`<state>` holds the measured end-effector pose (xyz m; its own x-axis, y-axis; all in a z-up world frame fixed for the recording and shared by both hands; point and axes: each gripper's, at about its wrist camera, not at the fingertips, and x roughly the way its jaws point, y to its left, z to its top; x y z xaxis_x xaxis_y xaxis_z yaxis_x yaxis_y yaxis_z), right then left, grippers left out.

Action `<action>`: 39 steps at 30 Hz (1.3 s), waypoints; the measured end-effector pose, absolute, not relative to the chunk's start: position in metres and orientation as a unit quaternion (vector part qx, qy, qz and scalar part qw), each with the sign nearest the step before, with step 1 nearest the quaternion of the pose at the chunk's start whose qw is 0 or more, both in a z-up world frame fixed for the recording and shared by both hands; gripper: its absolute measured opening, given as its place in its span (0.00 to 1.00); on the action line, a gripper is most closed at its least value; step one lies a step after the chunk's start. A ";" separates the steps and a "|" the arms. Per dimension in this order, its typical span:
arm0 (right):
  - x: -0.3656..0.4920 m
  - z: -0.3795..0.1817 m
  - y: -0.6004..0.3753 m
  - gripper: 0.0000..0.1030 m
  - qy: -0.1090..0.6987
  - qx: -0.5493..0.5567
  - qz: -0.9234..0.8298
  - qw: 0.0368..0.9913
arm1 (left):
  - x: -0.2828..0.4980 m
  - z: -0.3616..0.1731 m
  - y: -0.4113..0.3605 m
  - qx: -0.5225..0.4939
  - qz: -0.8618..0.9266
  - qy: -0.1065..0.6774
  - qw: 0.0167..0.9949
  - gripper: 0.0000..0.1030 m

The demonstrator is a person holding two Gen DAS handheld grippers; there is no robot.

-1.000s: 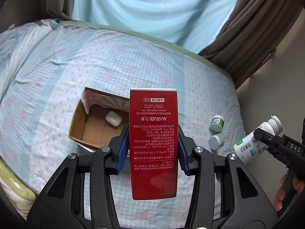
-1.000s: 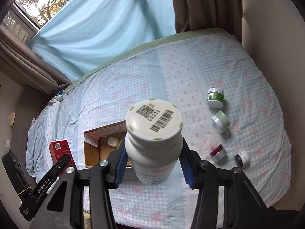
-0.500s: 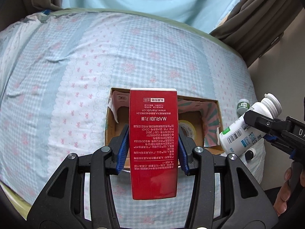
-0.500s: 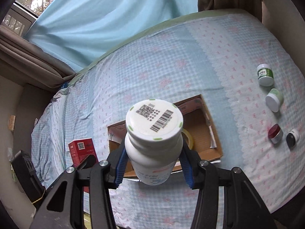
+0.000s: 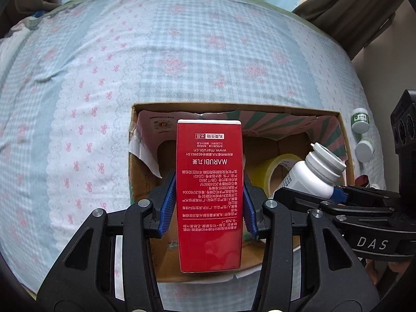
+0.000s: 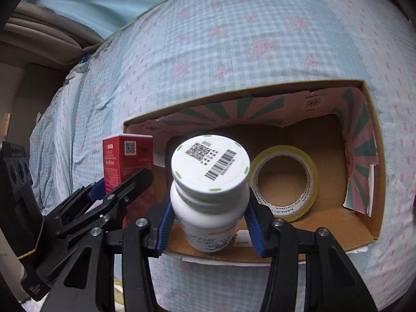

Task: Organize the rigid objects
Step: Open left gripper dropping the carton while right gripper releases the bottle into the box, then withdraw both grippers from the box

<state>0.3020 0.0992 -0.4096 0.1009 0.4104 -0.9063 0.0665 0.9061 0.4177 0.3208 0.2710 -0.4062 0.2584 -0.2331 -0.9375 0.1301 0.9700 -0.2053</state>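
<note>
My left gripper (image 5: 209,202) is shut on a tall red carton (image 5: 209,192) and holds it over the left part of an open cardboard box (image 5: 234,107). The carton also shows in the right wrist view (image 6: 122,161). My right gripper (image 6: 208,221) is shut on a white pill bottle (image 6: 210,195), cap toward the camera, over the box's front middle (image 6: 273,257). The bottle also shows in the left wrist view (image 5: 312,174). A roll of yellowish tape (image 6: 284,182) lies inside the box.
The box lies on a bed with a blue checked sheet (image 5: 182,52). Two small green-and-white jars (image 5: 361,121) (image 5: 364,149) stand on the sheet right of the box. Curtains (image 5: 351,2) hang behind the bed.
Both grippers have moved down and closer to the box, which now fills much more of each view. The carton and the bottle stay gripped. The two grippers are closer together.
</note>
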 end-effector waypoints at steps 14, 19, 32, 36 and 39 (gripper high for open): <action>0.326 -0.458 0.073 0.54 0.701 0.256 0.091 0.660 | 0.334 -0.430 0.247 0.044 -0.129 0.606 0.784 0.57; 0.327 -0.448 0.051 1.00 0.679 0.279 0.036 0.678 | 0.327 -0.410 0.252 0.043 -0.132 0.580 0.802 1.00; 0.302 -0.425 0.045 1.00 0.675 0.256 0.030 0.691 | 0.311 -0.394 0.263 0.035 -0.108 0.592 0.798 1.00; 0.295 -0.412 0.046 1.00 0.676 0.250 0.021 0.693 | 0.303 -0.377 0.266 0.039 -0.105 0.590 0.800 1.00; 0.287 -0.392 0.045 1.00 0.668 0.247 0.025 0.702 | 0.298 -0.356 0.268 0.037 -0.103 0.587 0.802 1.00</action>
<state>0.2875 0.0453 -0.3921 0.1063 0.3645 -0.9251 0.2948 0.8770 0.3794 0.2979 0.2682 -0.3556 0.2896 -0.1222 -0.9493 0.2098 0.9758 -0.0616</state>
